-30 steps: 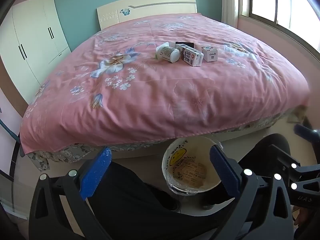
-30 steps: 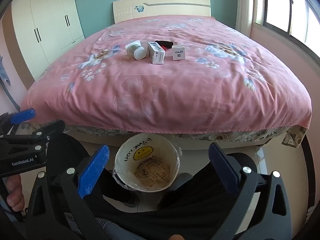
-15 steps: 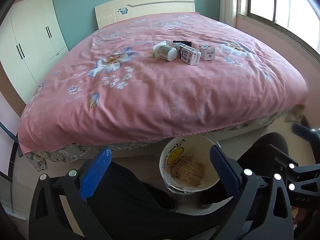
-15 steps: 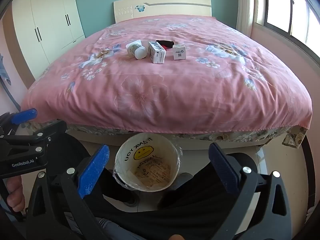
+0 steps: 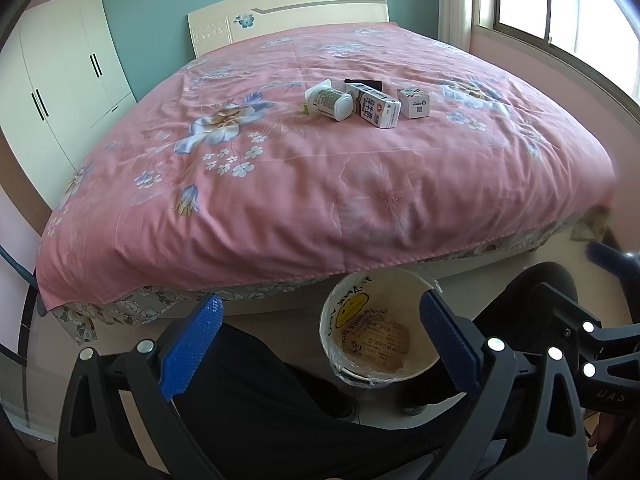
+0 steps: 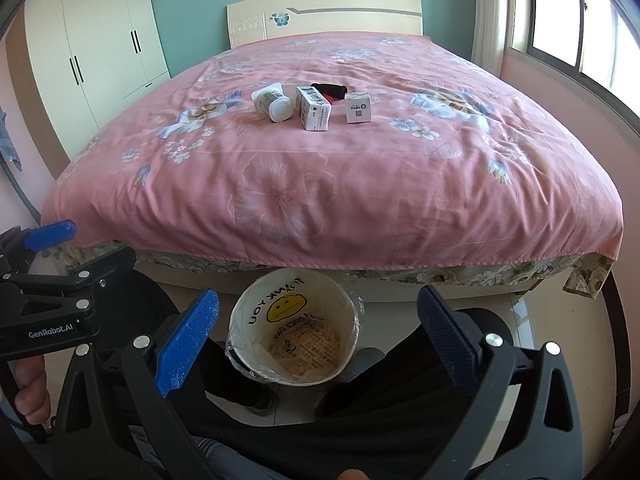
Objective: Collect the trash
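Both my tools are spread wide w/ nothing between the blue pads: left tool (image 5: 320, 336) and right tool (image 6: 318, 330) hang over my lap, just short of the bed (image 6: 360, 200). Landmark = the bin (image 6: 296, 320), a round pail w/ a smiley "thank you" bag liner, on the floor right at the foot of the bed, between my legs. There's a brown paper wrapper (image 6: 308, 346) at its bottom.

Trash sits on the pink floral bedspread, well beyond the bin, approx mid-bed, in a short row: white bottle (image 6: 274, 102) lying on its side, left-most; milk carton (image 6: 313, 108) just beside it; small white box (image 6: 358, 108) w/ a QR code, right-most. A black-and-red item (image 6: 331, 90) lies right behind the carton; can't tell what it is.

White wardrobe (image 6: 100, 40) stands far left of the bin, window (image 6: 580, 20) far right.
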`<state>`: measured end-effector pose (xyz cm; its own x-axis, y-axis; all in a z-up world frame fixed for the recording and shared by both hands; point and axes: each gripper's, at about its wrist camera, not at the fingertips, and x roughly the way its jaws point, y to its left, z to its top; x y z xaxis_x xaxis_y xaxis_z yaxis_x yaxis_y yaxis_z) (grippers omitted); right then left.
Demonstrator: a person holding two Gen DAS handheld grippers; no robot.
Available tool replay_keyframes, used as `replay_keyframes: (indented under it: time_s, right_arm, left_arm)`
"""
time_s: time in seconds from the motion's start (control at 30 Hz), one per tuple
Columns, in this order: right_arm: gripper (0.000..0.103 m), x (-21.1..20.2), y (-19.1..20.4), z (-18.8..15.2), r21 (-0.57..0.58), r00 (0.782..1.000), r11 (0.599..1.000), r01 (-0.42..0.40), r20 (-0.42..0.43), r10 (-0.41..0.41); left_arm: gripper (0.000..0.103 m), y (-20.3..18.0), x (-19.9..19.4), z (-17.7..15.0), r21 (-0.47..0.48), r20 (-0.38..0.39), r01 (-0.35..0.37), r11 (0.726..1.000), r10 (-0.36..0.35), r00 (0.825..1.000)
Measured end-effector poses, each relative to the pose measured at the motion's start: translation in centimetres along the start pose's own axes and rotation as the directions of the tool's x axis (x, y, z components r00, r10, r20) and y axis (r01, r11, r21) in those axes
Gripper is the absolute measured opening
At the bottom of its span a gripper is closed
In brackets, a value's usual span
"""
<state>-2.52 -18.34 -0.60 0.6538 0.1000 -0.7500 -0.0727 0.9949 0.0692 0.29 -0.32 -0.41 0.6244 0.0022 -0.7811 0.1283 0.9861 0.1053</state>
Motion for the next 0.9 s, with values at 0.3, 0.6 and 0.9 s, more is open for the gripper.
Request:
replay_keyframes:
  time_s: [0.3,0.6,0.9]
  right_arm:
    - [0.097,-0.04,-0.1,0.02,-0.008,1.0,1.0,-0.004,0.003,0.004]
    - [0.097,-0.02,-0.04,0.02,-0.007,1.0,1.0,-0.001,0.004,0.001]
    - [0.097,-0.03,-0.05,0.07,-0.007,1.0,1.0,0.001,0.0,-0.001]
  left_arm:
    - [0.1,-0.02,0.01,0.0,-0.001,0.002,0.001,1.0,-0.001,1.0]
    - [0.1,-0.14,0.02,-0.09,-0.002,-0.001,0.002,1.0,-0.002,1.0]
    - [0.1,-0.05,0.08,-0.32,-0.006,-0.002,0.002,1.0,-0.002,1.0]
